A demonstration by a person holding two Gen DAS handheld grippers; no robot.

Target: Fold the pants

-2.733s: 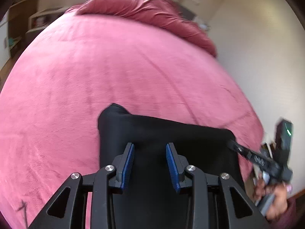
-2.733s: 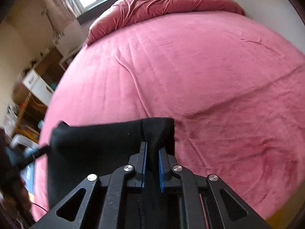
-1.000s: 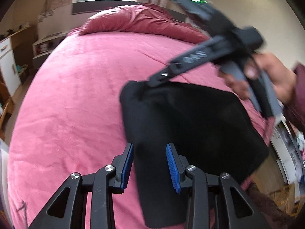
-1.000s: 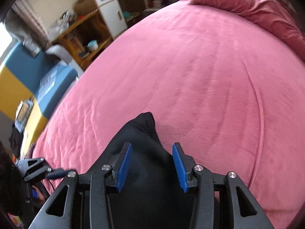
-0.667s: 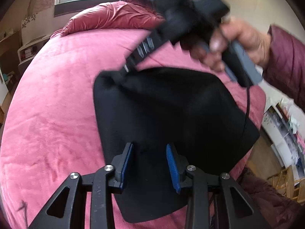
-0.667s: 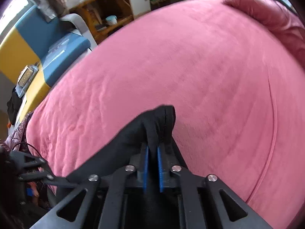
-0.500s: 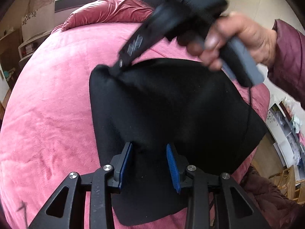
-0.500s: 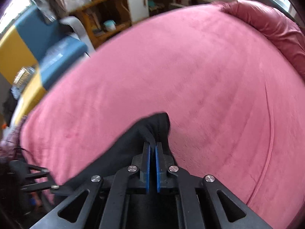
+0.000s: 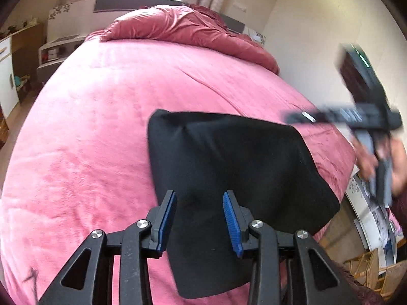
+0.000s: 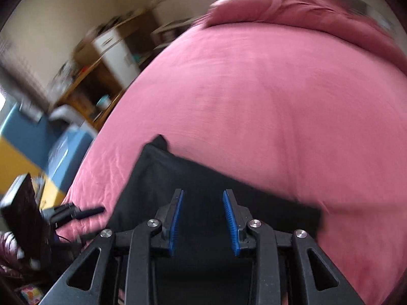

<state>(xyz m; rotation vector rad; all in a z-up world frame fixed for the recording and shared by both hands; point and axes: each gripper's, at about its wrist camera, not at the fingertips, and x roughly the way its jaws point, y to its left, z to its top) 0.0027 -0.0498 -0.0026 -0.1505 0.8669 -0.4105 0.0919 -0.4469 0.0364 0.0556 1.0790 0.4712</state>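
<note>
Lying folded into a compact black slab near the bed's near edge, the pants (image 9: 229, 167) sat flat on the pink bedspread (image 9: 101, 127), w/ one puckered corner at the far left and the near end draping off the mattress edge. Half a sec. earlier the right hand-held gripper (image 10: 202, 225) had been pinched shut on that far corner; its jaws had just been opening, and in the right wrist view the blue pads stood apart w/ only flat cloth beneath, nothing pressed between them. In the left wrist view the same tool (image 9: 343, 117) showed blurred off to the right, clear of the fabric, w/ the person's hand (image 9: 376, 162) on its grip. So the corner was released and laid down, approx. where it belonged; that fold looked placed. The left hand-held gripper (image 9: 200, 222) hovered over the near part of the pants, pads about half apart, w/ cloth under them but not pinched, same as in the prior frames. Judging by shape, the folding seemed nearly done; a last smoothing or one more fold may be left. Beyond lay the rumpled duvet (image 9: 183, 30) at the head of the bed, w/ a window behind it.
</note>
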